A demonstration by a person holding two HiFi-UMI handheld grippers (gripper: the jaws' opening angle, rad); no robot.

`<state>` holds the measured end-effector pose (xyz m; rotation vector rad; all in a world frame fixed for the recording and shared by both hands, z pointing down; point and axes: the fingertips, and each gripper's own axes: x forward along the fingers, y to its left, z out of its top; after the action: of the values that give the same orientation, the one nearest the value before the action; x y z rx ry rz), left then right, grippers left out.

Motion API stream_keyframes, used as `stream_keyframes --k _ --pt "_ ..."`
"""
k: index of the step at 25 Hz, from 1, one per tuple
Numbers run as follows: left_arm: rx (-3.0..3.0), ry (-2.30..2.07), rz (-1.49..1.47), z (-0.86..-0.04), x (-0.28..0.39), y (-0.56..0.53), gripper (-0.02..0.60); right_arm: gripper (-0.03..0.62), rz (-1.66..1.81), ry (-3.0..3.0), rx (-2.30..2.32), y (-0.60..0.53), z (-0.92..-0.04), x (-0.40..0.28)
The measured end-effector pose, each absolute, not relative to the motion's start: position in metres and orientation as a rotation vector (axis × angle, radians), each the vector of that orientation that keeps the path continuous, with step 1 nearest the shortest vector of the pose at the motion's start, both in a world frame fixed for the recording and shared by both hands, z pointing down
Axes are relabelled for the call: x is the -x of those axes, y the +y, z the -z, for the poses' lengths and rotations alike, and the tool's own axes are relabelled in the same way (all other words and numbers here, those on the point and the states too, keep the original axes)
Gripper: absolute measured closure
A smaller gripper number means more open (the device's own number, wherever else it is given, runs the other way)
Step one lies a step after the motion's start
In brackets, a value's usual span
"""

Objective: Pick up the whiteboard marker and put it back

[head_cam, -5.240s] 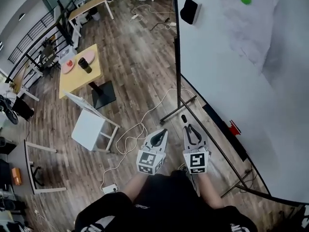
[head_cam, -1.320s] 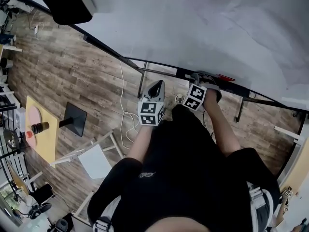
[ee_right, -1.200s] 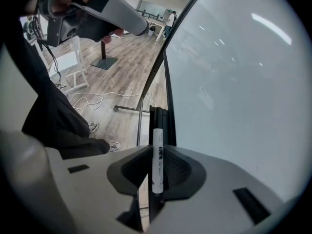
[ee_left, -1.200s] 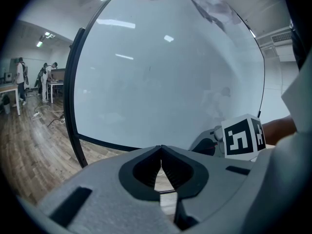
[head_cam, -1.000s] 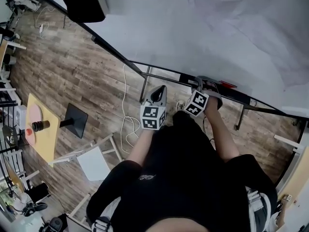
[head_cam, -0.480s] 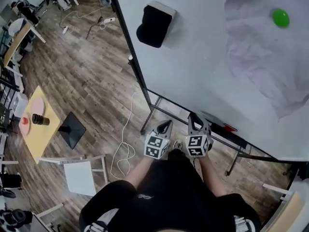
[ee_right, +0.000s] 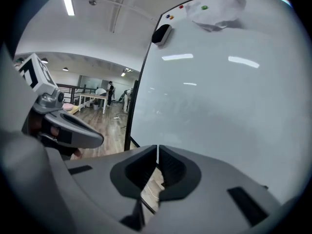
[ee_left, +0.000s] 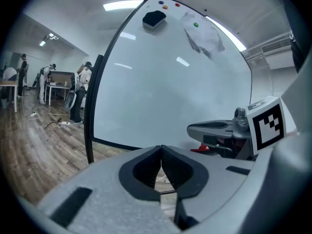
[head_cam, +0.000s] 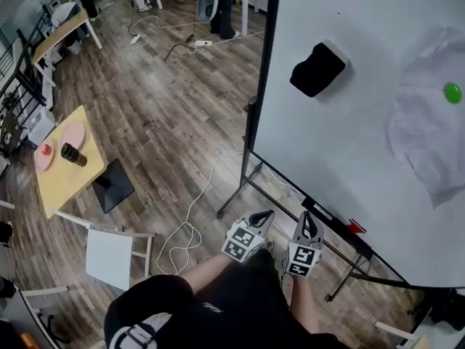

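Two claws hang side by side low before the whiteboard (head_cam: 349, 144): your left claw (head_cam: 267, 214) is pressed closed on nothing, and your right claw (head_cam: 305, 217) is closing, nothing between its jaws either. Just right of it, a small red piece (head_cam: 354, 227) lies on the board's ledge (head_cam: 330, 220); whether that is the marker can't be told.

Eraser (head_cam: 317, 69) on the whiteboard (head_cam: 349, 151), table (head_cam: 67, 182) well left.
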<state>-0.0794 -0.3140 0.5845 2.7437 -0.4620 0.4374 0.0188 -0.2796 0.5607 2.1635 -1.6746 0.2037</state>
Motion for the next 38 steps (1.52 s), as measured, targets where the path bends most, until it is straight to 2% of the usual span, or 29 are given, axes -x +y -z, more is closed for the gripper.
stream_keyframes --k 4,10,18,29,38 --pt "-2.695 -0.435 -0.421 -0.596 0.100 -0.298 0.574 0.586 -0.232 -1.604 -2.232 -0.250 -0.563 -0.003" --pt "-2.732 -0.373 -0.344 -0.580 0.083 -0.289 0.574 0.588 -0.287 -1.585 -2.248 -0.221 -0.568 0.010" --pt "-2.748 -0.332 -0.328 -0.568 0.073 -0.263 0.575 0.591 -0.230 -1.595 -2.285 -0.201 -0.545 -0.001" --pt "-2.798 -0.265 -0.270 -0.519 0.008 -0.173 0.574 0.591 -0.129 -1.637 -2.348 -0.127 -0.487 -0.042" --pt "-2.825 -0.356 -0.235 -0.502 0.004 -0.104 0.574 0.591 -0.049 -1.738 -2.370 -0.058 -0.471 -0.043"
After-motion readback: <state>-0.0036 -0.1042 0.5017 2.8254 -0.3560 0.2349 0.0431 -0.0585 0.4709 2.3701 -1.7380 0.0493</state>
